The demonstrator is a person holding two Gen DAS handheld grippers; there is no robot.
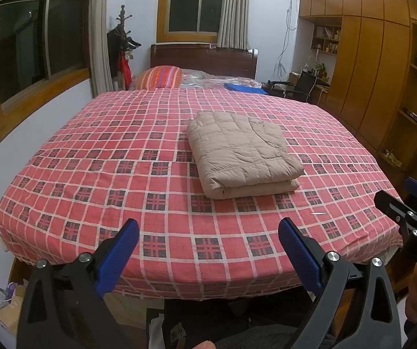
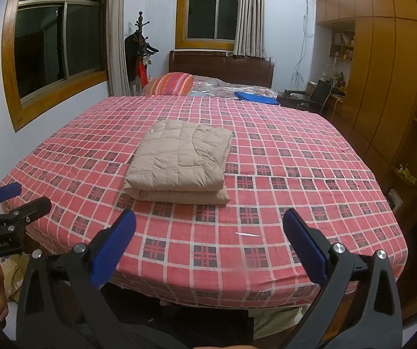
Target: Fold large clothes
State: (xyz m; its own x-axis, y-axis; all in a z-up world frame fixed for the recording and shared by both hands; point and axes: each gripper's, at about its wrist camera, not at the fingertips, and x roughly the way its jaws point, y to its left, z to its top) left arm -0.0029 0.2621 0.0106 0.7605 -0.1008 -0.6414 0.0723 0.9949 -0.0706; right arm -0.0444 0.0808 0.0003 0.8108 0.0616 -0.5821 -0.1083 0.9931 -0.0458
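over the foot of the bed: both grippers empty

left gripper (image 1: 205,244) and right gripper (image 2: 208,238) both hang spread wide, holding nothing. past them the beige quilted jacket (image 1: 240,154) sits folded in a neat stack mid red plaid sheet (image 1: 121,145). striped pillow (image 1: 160,77) way back by the headboard (image 1: 202,58).
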